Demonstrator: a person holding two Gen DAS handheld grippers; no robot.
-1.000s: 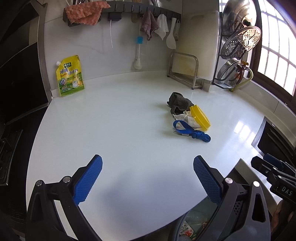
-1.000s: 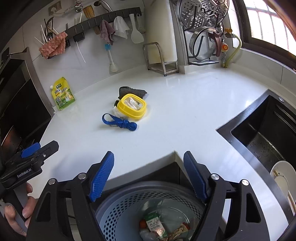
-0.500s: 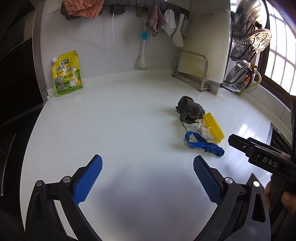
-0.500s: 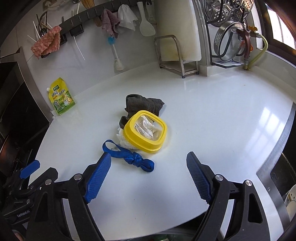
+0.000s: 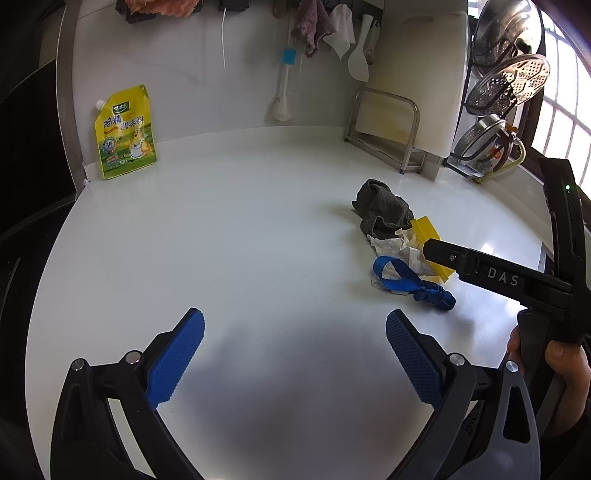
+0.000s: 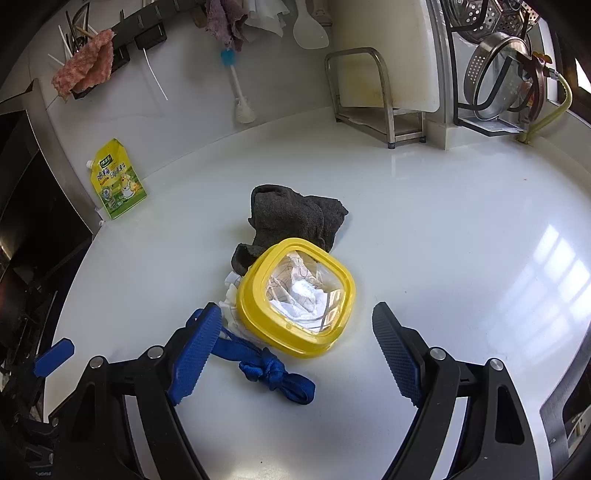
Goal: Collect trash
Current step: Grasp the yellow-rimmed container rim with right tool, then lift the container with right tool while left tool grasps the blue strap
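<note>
1. A glossy white countertop (image 6: 443,229) fills both views and curves into a white backsplash; window light reflects on it at the right.
2. Against the backsplash stands a yellow seasoning pouch (image 6: 117,180); a wall rail above holds a pink cloth (image 6: 85,70), a bottle brush (image 6: 238,86) and a white rice paddle (image 6: 309,31).
3. A white cutting board (image 6: 384,55) stands upright in a steel rack (image 6: 369,96), and beside it a black wire rack holds a steel colander (image 6: 496,77).
4. The trash lies clustered mid-counter: a dark grey rag (image 6: 295,218), crumpled white paper (image 5: 395,248) and a yellow-rimmed lid with a clear window (image 6: 295,295) propped tilted on the paper, touching the rag.
5. A knotted blue strap (image 6: 273,365) lies just in front of the lid.
6. The right gripper (image 6: 295,354) has its jaws spread wide and empty; the lid's near edge and the strap's knot lie between its blue pads (image 6: 397,360), with no contact visible.
7. The left gripper (image 5: 293,354) is likewise spread wide and empty over bare counter, the pile well off to its right.
</note>
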